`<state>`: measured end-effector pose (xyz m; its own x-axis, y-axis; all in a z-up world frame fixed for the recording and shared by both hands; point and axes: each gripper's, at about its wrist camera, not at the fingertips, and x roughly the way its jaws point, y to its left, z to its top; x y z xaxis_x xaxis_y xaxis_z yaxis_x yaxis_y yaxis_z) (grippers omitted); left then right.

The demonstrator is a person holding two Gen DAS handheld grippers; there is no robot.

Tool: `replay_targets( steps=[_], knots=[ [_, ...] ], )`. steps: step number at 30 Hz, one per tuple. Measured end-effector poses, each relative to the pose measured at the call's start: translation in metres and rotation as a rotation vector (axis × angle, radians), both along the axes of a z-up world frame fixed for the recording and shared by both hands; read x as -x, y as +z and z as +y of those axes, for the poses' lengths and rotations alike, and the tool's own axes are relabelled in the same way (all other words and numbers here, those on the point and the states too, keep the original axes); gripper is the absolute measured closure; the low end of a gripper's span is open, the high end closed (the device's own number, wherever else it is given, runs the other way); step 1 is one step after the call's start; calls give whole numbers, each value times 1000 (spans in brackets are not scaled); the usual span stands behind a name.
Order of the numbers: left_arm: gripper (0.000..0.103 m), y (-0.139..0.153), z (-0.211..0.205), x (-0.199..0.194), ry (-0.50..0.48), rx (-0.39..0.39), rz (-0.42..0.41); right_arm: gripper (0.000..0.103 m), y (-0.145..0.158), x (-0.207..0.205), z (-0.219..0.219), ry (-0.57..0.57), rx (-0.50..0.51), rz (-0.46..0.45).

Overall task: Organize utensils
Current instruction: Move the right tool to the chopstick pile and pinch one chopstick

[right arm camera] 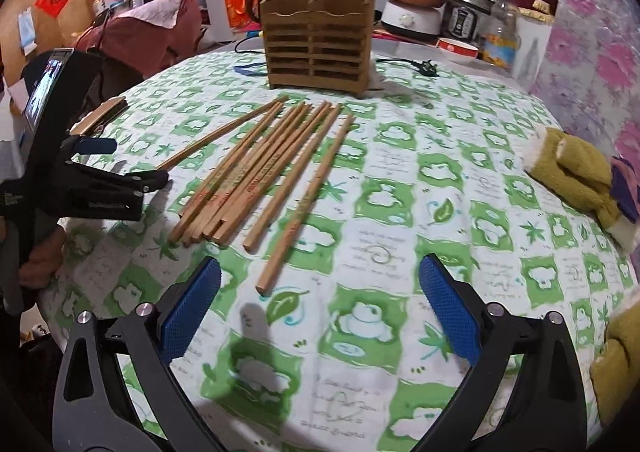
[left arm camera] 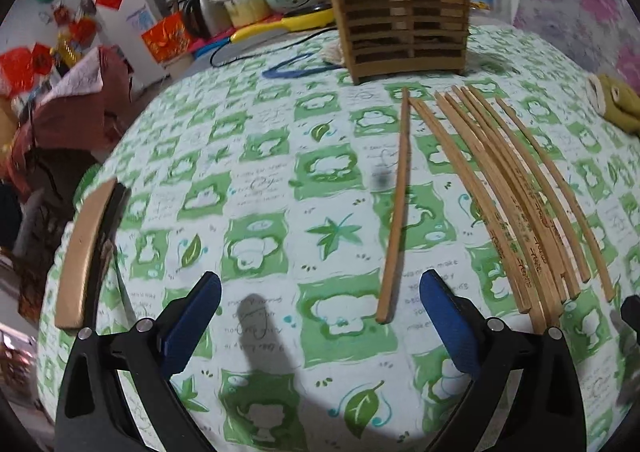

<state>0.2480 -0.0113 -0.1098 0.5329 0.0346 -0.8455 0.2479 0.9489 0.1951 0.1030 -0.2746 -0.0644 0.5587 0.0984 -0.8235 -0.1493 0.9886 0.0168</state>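
Note:
Several wooden chopsticks (left arm camera: 516, 204) lie side by side on the green-and-white tablecloth (left arm camera: 260, 188), and one single chopstick (left arm camera: 396, 212) lies apart to their left. Behind them stands a brown slatted wooden holder (left arm camera: 404, 24). My left gripper (left arm camera: 320, 312) is open just above the cloth, with the single chopstick's near end between its blue pads. In the right wrist view the chopsticks (right arm camera: 256, 176) fan out left of centre, the holder (right arm camera: 320, 40) stands behind them, and the outermost chopstick (right arm camera: 308, 200) ends just ahead of my open, empty right gripper (right arm camera: 320, 296). The left gripper (right arm camera: 100, 172) shows at the left.
A flat tan and black object (left arm camera: 84, 252) lies at the table's left edge. Olive plush gloves (right arm camera: 576, 168) sit at the right edge. A blue cord (left arm camera: 292, 68), black cable with plug (right arm camera: 424, 66), rice cookers, a bowl (right arm camera: 458, 50) and a bottle crowd the far side.

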Motion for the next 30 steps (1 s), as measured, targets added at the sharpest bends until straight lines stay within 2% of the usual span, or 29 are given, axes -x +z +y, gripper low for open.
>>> replay_targets(
  steps=[4,6,7,9,10,12,13,14,17,24,26,29,30],
  knots=[
    [5,0,-2,-1,-6,-6,-6,24,-8,-6,6,33,-11,57],
    [5,-1,-2,-1,-3,3,0,38,-14,-8,11,58,4,86],
    [5,-1,-1,0,-2,7,2,41,-17,-9,13,71,6,102],
    [5,-1,1,0,-1,18,9,56,-16,-8,11,80,-3,98],
    [5,-1,2,0,-4,23,12,61,-15,-9,7,71,1,94],
    [5,0,4,1,-18,36,20,84,-15,-14,-8,12,-20,103],
    [5,0,6,2,-24,44,23,87,-16,-17,-19,-24,-48,109],
    [5,0,7,3,-29,53,26,90,-16,-19,-28,-46,-77,117],
    [8,1,10,4,-43,90,42,83,-12,-19,-38,-58,-118,104],
    [35,0,4,7,-115,152,67,81,-13,-21,-29,-24,-88,94],
    [45,0,3,7,-135,177,75,81,-15,-21,-25,-4,-74,103],
    [67,1,-4,11,-175,185,65,82,-17,-22,-22,-3,-57,104],
    [82,1,-6,13,-191,185,61,87,-17,-22,-23,-7,-63,105]
  ],
)
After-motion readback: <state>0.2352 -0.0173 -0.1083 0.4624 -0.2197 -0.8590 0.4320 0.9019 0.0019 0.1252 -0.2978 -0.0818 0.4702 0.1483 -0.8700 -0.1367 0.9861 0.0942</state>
